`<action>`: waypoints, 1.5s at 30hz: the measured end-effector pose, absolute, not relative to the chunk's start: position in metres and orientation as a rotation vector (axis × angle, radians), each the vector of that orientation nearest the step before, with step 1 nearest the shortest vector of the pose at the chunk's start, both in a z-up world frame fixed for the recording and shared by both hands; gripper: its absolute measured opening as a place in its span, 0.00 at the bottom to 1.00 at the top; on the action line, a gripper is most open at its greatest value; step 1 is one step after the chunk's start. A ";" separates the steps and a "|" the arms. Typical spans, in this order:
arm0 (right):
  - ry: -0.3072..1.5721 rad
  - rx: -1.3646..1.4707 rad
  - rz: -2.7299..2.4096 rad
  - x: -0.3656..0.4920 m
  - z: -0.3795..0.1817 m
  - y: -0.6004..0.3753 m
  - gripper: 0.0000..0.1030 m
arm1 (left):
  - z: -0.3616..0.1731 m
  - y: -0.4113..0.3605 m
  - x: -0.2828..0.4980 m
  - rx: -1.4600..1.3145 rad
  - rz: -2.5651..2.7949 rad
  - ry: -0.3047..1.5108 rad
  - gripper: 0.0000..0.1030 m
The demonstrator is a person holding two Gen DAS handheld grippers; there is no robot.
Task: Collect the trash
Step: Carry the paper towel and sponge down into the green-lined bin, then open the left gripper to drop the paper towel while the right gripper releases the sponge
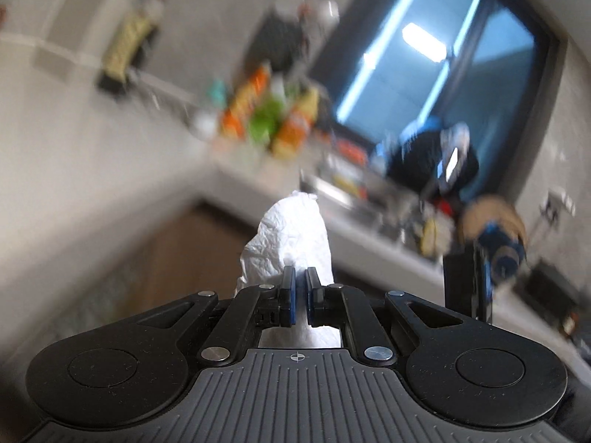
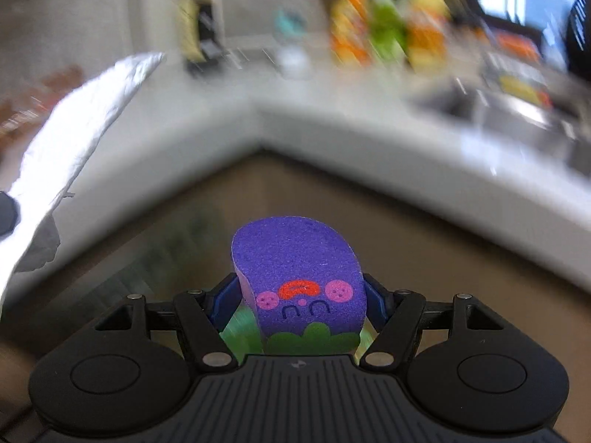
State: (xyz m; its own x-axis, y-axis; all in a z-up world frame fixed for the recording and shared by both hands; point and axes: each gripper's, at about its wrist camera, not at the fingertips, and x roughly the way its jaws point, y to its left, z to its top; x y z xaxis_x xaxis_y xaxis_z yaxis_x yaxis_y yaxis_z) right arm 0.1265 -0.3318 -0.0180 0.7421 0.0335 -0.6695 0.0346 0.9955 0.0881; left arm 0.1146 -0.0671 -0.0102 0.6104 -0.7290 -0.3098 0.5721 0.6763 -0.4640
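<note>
My left gripper [image 1: 300, 288] is shut on a crumpled white tissue [image 1: 291, 232], which sticks up past the fingertips and is held in the air in front of the counter corner. My right gripper [image 2: 301, 288] is shut on a purple sponge [image 2: 299, 277] with a printed face, pink cheeks and a green base, held above the brown cabinet fronts below the counter. The same white tissue shows blurred at the left edge of the right wrist view [image 2: 74, 122]. In the left wrist view the right gripper [image 1: 476, 280] appears blurred at the right.
A white L-shaped counter [image 2: 332, 125] runs across both views. Orange, green and yellow bottles [image 2: 388, 22] stand at the back by the wall. A steel sink [image 2: 517, 110] with dishes lies to the right. A dark window [image 1: 443, 55] is behind it. Both views are motion-blurred.
</note>
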 end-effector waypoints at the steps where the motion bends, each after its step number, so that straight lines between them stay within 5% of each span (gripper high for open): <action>1: 0.759 0.106 -0.018 0.124 -0.029 -0.338 0.67 | -0.022 -0.075 0.117 -0.327 -0.770 0.540 0.08; 10: 0.833 0.183 -0.054 0.131 -0.088 -0.369 0.67 | -0.128 -0.097 0.154 -0.287 -0.667 0.833 0.08; 33: 0.930 0.171 0.138 0.182 -0.168 -0.391 0.67 | -0.295 -0.193 0.296 -0.322 -0.329 1.277 0.08; 39: 0.974 0.250 0.145 0.182 -0.190 -0.410 0.67 | -0.355 -0.229 0.305 -0.003 -0.212 1.368 0.09; 45: 1.006 0.236 0.158 0.194 -0.209 -0.414 0.67 | -0.384 -0.209 0.307 -0.143 -0.202 1.526 0.14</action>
State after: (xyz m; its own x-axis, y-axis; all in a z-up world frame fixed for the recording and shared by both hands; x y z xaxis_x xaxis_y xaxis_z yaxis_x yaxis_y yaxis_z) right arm 0.1942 -0.4141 -0.2094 0.5270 0.2393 -0.8155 -0.0228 0.9632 0.2679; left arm 0.3066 -0.2095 -0.3838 0.0327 -0.2197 -0.9750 0.0419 0.9750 -0.2183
